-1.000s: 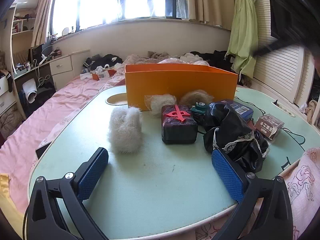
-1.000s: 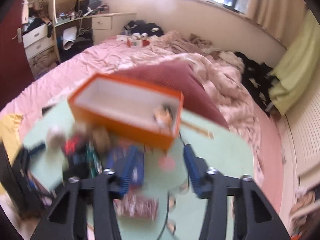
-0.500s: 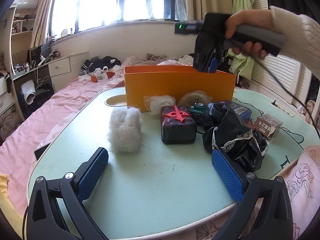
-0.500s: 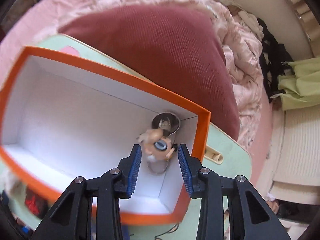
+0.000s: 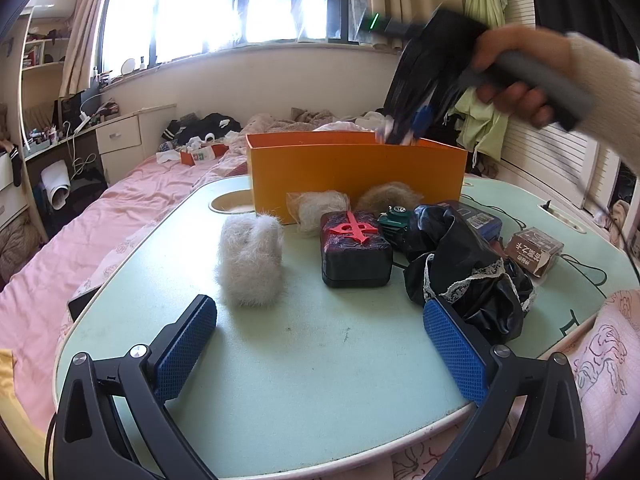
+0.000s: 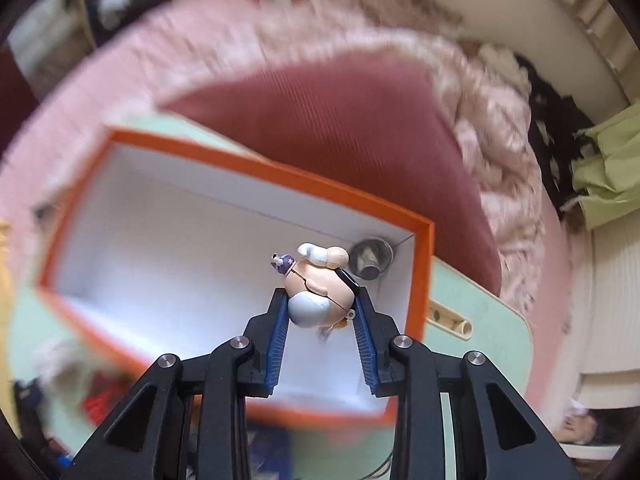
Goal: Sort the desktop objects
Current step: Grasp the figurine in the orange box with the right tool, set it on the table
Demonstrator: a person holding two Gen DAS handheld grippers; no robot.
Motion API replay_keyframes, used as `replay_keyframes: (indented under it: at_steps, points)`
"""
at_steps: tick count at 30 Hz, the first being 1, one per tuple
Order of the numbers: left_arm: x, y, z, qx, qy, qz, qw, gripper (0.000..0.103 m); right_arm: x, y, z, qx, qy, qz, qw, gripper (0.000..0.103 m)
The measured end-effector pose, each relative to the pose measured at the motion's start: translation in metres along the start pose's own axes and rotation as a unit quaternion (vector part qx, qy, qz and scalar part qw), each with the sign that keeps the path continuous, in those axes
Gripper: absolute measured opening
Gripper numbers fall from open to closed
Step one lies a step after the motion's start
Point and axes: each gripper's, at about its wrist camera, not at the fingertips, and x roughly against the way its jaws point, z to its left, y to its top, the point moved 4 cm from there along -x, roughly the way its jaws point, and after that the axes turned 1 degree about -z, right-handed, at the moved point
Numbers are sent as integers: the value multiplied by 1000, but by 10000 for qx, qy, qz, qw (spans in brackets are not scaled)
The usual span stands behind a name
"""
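An orange box point(image 5: 356, 176) stands at the back of the pale green table point(image 5: 312, 376). In the right wrist view its white inside point(image 6: 192, 248) lies below me. My right gripper point(image 6: 320, 294) points down into the box's right end. Its jaws are closing, and the blue pads press on a small pale figurine point(image 6: 316, 292) between them. From the left wrist view a hand point(image 5: 516, 72) holds that right gripper point(image 5: 404, 128) above the box rim. My left gripper point(image 5: 320, 320) hovers open over the near table with nothing between its fingers.
On the table lie a grey fluffy ball point(image 5: 250, 264), a dark box with a red ornament point(image 5: 354, 252), a black lace cloth point(image 5: 464, 276), a green toy car point(image 5: 394, 216), a blue box point(image 5: 476, 220) and a brown carton point(image 5: 534, 252). A round metal thing point(image 6: 370, 258) sits in the box corner.
The right gripper swung in over the orange box and came down at its right end. Its jaws narrowed onto the figurine. The left gripper stayed where it was.
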Motion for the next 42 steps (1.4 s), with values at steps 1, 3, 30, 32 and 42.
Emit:
replay_keyframes:
  at_steps: [1,3,30,32,42]
  points:
    - [0,0,0,0,0,0,10000,103,13,-3,3,12,140,-146,9998,30]
    - [0,0,0,0,-2,1,10000,103,45,-19,14,81,649,-360,9972,30]
    - [18,86,-1,-142,28,66,9999,103,47,-200,-57,-1331,1065,-1519,9736,63]
    - [12,122,-12,-203,-66,144,9997,103,43,-216,-61,-1416,1221,-1546,9701,63]
    - [-163,193,-98,-76,-719,2769,9582,78,34,-249,-21,-740,1291,-1819,9720,70]
